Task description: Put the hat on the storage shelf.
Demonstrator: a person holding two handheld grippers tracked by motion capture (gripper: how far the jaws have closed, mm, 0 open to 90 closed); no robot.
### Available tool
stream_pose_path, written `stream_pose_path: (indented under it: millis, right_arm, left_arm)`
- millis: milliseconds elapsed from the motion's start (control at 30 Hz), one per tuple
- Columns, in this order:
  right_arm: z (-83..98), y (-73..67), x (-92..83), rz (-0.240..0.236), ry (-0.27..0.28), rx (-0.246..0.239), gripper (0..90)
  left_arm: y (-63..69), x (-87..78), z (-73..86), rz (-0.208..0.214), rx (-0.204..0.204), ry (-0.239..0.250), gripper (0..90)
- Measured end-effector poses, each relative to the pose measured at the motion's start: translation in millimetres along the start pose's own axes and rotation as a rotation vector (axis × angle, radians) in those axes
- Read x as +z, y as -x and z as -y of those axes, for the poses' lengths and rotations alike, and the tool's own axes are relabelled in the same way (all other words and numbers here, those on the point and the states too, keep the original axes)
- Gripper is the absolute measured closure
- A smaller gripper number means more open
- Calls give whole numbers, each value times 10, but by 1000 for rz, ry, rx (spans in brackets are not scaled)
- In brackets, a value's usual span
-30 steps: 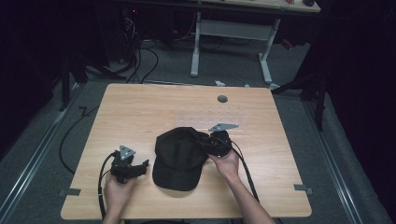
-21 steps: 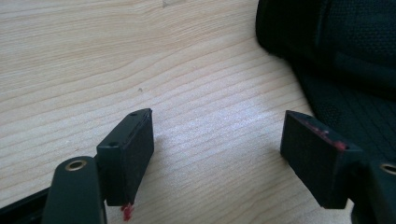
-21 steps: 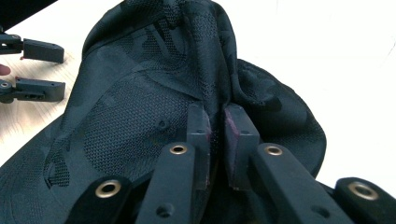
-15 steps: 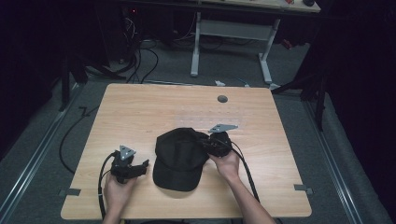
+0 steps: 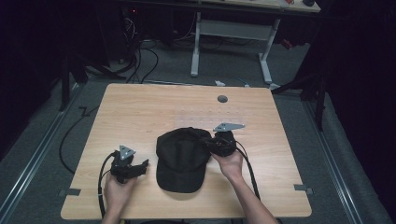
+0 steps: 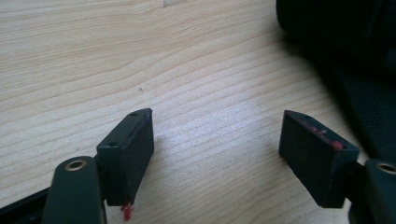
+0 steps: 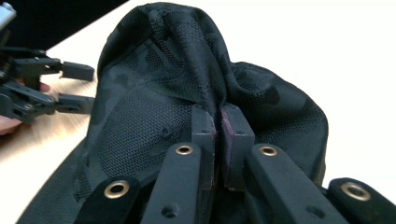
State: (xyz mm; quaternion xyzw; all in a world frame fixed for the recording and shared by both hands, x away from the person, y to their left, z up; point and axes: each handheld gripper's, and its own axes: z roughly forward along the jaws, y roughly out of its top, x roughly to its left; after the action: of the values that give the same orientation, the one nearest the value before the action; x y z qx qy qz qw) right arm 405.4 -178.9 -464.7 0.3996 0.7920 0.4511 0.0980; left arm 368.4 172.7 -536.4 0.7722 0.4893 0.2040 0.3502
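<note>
Right tongs (image 7: pixel 218 122) have just closed, pinching black mesh cap (image 7: pixel 154 116).

Bare table (image 5: pixel 154 112) all round the lone cap (image 5: pixel 182 158).

My black cap (image 5: pixel 183 156) lies in the lower middle of the high view, brim toward the bottom edge, crown toward the top; the fabric is dark mesh with a faint tonal pattern; in the right gripper view its crown (image 7: pixel 187 88) rises to a puckered ridge, a fold of it pinched at lower centre; the brim lies flat on the surface (image 5: pixel 154 107).
</note>
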Motion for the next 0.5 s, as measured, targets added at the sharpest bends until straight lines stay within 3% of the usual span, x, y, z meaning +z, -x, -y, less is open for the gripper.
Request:
stream_pose_path:
  millis: [133,400,500]
  right_arm:
    - [-16,12,-101,-4,20,2,857]
    - [-29,33,-297,3,53,-2,858]
    - [-30,33,-384,6,72,-7,857]
  left_arm:
    - [8,19,-13,19,-5,-5,194]
    - [6,13,-13,34,-5,-6,192]
    - [-1,3,-19,66,-16,-4,199]
